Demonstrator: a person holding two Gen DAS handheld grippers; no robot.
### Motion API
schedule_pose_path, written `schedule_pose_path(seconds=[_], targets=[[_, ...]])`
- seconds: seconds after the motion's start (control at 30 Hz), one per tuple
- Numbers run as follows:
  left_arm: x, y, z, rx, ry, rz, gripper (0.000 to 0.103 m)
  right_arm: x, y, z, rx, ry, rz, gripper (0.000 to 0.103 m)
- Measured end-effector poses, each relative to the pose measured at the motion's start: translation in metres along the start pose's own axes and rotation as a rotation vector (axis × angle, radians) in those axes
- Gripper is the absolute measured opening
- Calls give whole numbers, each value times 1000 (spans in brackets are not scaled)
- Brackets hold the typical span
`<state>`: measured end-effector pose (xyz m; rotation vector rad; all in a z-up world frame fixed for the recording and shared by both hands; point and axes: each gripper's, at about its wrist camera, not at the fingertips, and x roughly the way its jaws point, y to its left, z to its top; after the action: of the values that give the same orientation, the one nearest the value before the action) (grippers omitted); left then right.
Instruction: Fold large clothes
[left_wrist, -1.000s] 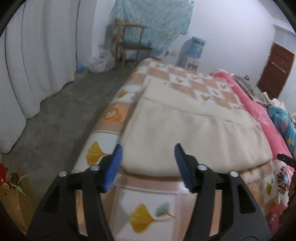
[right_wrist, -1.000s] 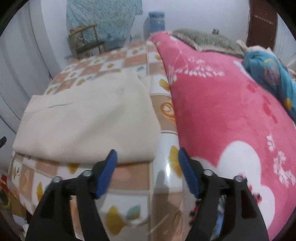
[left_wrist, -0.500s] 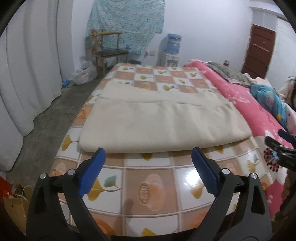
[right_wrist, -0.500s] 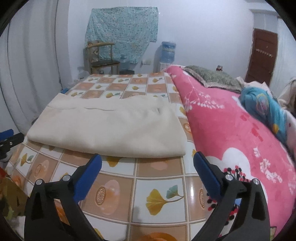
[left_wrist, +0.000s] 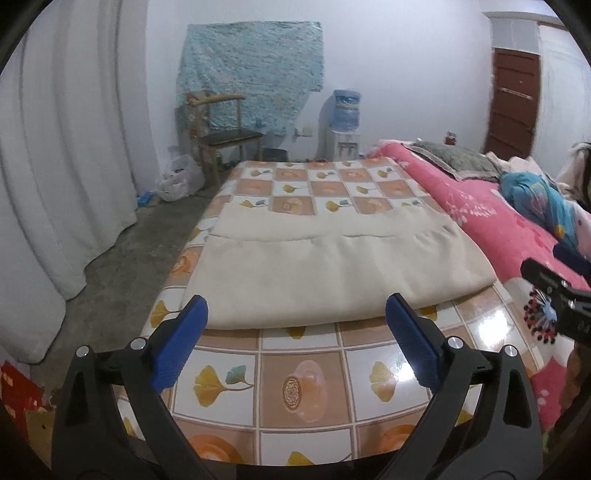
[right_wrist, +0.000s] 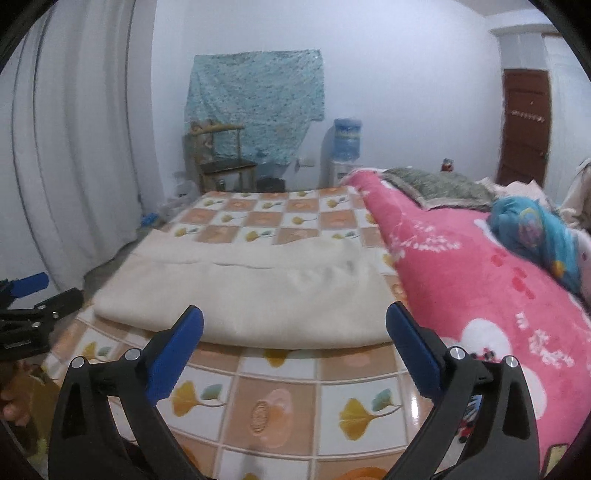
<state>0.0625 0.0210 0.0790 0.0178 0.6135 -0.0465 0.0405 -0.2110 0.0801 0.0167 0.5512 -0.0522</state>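
Observation:
A folded cream garment (left_wrist: 332, 266) lies flat on the bed's checked orange and white cover (left_wrist: 306, 384); it also shows in the right wrist view (right_wrist: 251, 299). My left gripper (left_wrist: 295, 343) is open and empty, held back from the garment's near edge. My right gripper (right_wrist: 293, 347) is open and empty, also short of the near edge. The right gripper shows at the right edge of the left wrist view (left_wrist: 554, 291), and the left gripper at the left edge of the right wrist view (right_wrist: 29, 310).
A pink blanket (left_wrist: 495, 221) and a blue bundle (left_wrist: 543, 206) lie on the bed's right side. A white curtain (left_wrist: 62, 166) hangs at left beside a concrete floor (left_wrist: 122, 280). A wooden chair (left_wrist: 225, 140), water dispenser (left_wrist: 345, 125) and brown door (left_wrist: 511, 99) stand at the back.
Both grippers have drawn back and up from the garment's near edge and opened wider. The garment lies still.

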Motion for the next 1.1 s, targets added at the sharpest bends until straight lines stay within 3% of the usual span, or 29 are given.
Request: schedule_pose_path(seconds=[0.13, 0.27, 0.7, 1.1], targets=[[1, -11, -3, 32, -3, 89, 95, 3, 3, -2, 6, 15, 12, 96], [9, -25, -8, 89, 23, 123, 95, 7, 3, -5, 26, 44, 6, 96], [53, -37, -33, 3, 218, 122, 95, 40, -5, -32, 54, 214, -49, 96], [56, -34, -35, -9, 250, 125, 95, 54, 4, -41, 45, 277, -22, 96]])
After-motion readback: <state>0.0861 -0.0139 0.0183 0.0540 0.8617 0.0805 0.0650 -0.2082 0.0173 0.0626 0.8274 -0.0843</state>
